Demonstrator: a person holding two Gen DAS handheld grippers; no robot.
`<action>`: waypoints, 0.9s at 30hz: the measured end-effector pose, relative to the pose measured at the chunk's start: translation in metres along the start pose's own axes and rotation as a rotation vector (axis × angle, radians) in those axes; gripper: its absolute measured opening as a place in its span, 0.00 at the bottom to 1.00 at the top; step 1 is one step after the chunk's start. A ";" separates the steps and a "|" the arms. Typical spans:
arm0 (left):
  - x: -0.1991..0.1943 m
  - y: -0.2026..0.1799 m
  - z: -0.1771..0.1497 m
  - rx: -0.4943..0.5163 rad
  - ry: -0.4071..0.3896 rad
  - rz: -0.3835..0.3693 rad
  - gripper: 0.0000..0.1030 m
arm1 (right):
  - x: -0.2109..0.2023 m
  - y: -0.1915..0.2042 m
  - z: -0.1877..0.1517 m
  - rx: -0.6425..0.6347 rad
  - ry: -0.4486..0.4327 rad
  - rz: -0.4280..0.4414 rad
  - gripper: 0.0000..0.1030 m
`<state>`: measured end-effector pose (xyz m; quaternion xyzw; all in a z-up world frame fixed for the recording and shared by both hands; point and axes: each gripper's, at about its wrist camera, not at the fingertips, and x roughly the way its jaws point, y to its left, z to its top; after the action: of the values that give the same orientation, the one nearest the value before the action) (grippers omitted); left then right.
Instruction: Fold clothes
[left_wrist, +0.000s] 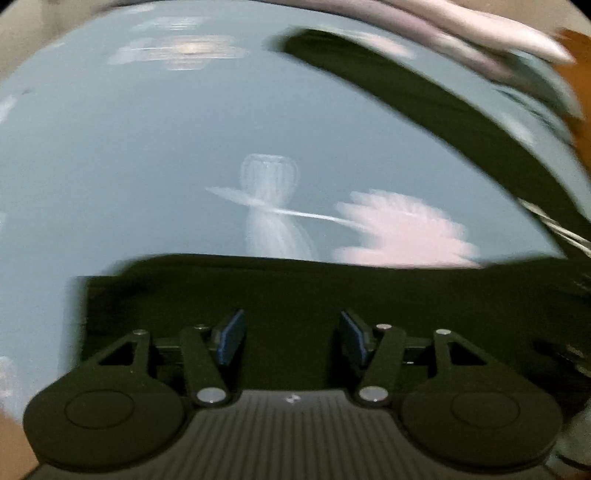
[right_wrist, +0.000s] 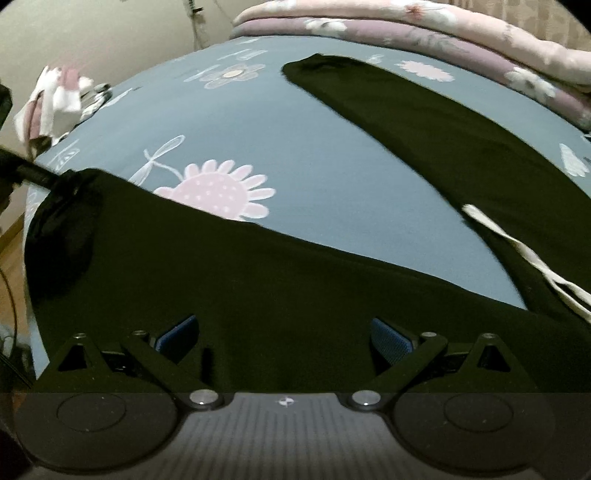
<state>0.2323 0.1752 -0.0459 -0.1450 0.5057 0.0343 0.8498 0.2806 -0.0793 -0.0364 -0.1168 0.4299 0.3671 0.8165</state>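
Observation:
Black trousers lie on a blue-grey flowered bed sheet (right_wrist: 314, 155), their legs spread apart. One leg (right_wrist: 424, 140) runs toward the far side and the other (right_wrist: 221, 277) stretches left across the near side. A white drawstring (right_wrist: 517, 251) trails at the waist on the right. My right gripper (right_wrist: 284, 336) hangs open and wide over the near leg, with nothing between its fingers. In the blurred left wrist view, my left gripper (left_wrist: 291, 336) is open just above the black cloth (left_wrist: 295, 291). The far leg (left_wrist: 424, 110) and the drawstring (left_wrist: 554, 221) show to its right.
A folded pink and lilac flowered quilt (right_wrist: 443, 33) lies along the far edge of the bed. A small heap of pink and white clothes (right_wrist: 55, 99) sits at the far left corner. A dark bar (right_wrist: 26, 170) enters from the left edge. Wooden floor (right_wrist: 11, 240) shows below it.

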 end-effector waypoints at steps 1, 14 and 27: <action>0.004 -0.018 -0.001 0.034 0.009 -0.057 0.56 | -0.004 -0.003 -0.002 0.007 -0.007 -0.009 0.98; 0.065 -0.098 0.015 0.146 -0.027 -0.224 0.56 | -0.065 -0.058 -0.064 0.188 -0.037 -0.207 0.98; 0.044 -0.152 -0.018 0.289 0.056 -0.054 0.62 | -0.072 -0.100 -0.111 0.241 0.000 -0.250 1.00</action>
<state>0.2696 0.0207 -0.0604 -0.0353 0.5246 -0.0658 0.8481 0.2557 -0.2417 -0.0589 -0.0706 0.4531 0.2084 0.8638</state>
